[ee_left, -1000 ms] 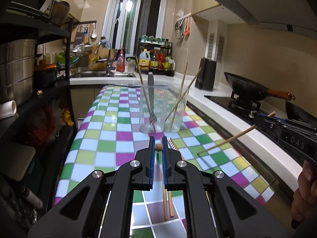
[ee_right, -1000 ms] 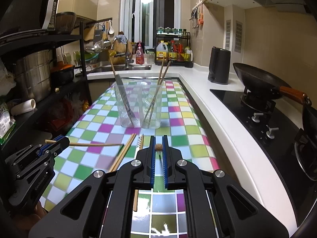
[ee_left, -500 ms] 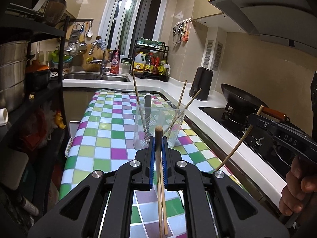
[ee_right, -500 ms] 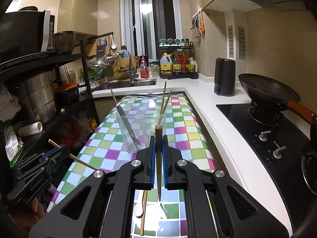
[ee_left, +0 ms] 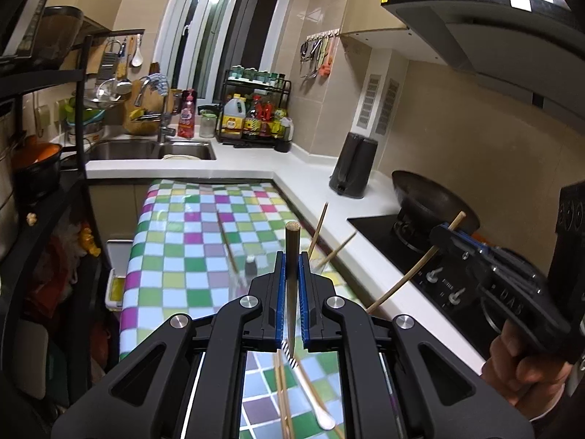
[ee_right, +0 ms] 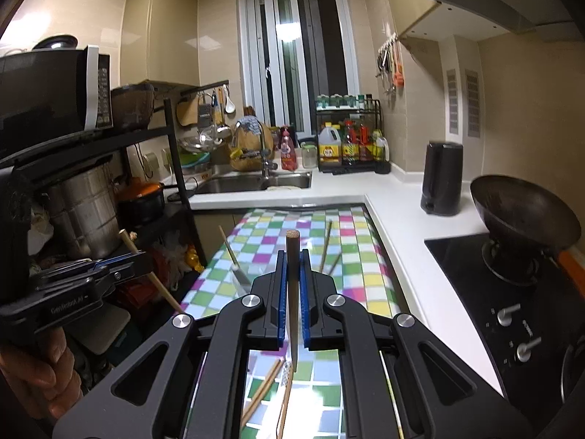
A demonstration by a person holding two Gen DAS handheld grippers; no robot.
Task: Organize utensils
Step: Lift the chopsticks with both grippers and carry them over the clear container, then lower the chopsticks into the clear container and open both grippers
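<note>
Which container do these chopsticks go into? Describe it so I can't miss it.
Start at the checkered table running toward the sink. Just beyond the right gripper stands a clear plastic holder, see-through, with chopsticks and a metal utensil leaning out; loose utensils nearby lie flat.

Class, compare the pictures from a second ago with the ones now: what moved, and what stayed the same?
Both grippers, left and right, have risen, each lifting its chopstick off the checkered table. Unchanged: both jaws stay clamped; the clear holder, the spoon and the spare chopsticks remain.
</note>
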